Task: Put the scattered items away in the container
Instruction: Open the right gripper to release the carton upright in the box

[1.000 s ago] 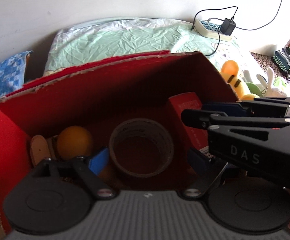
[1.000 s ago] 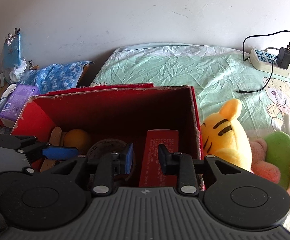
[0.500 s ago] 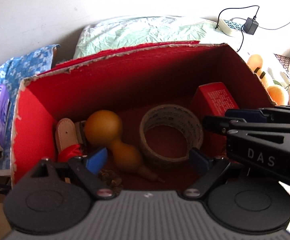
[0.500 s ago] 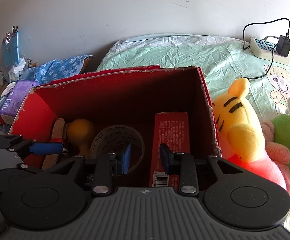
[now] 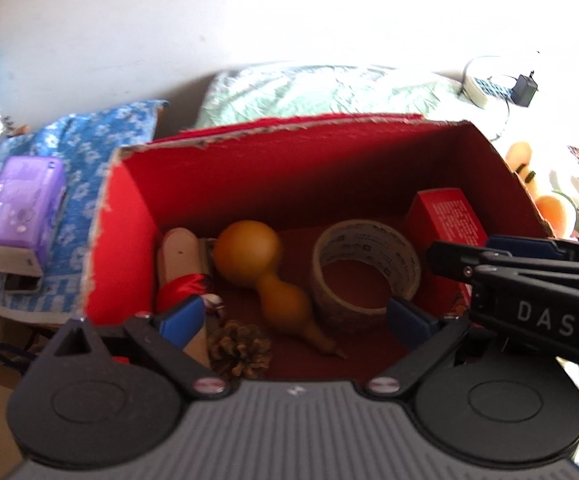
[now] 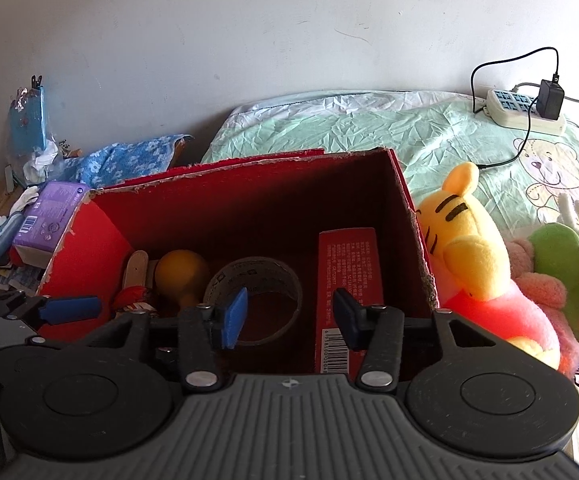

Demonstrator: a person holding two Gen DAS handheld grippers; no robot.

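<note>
Just inside box rim [image 5: 289, 128], gripper [image 5: 293, 316] agape.

left claw [image 5: 291, 316] raised, right claw [image 6: 289, 316] spread wider

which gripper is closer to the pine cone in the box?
Left. The left gripper hangs open right above the pine cone at the box's near wall. The right gripper, also open, is over the tape roll and red carton further right.

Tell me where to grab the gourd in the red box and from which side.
Grip the gourd at its narrow waist, coming from above with the fingers either side. It lies on its side on the box floor, big bulb toward the far wall, and the waist probably keeps it from slipping.
</note>
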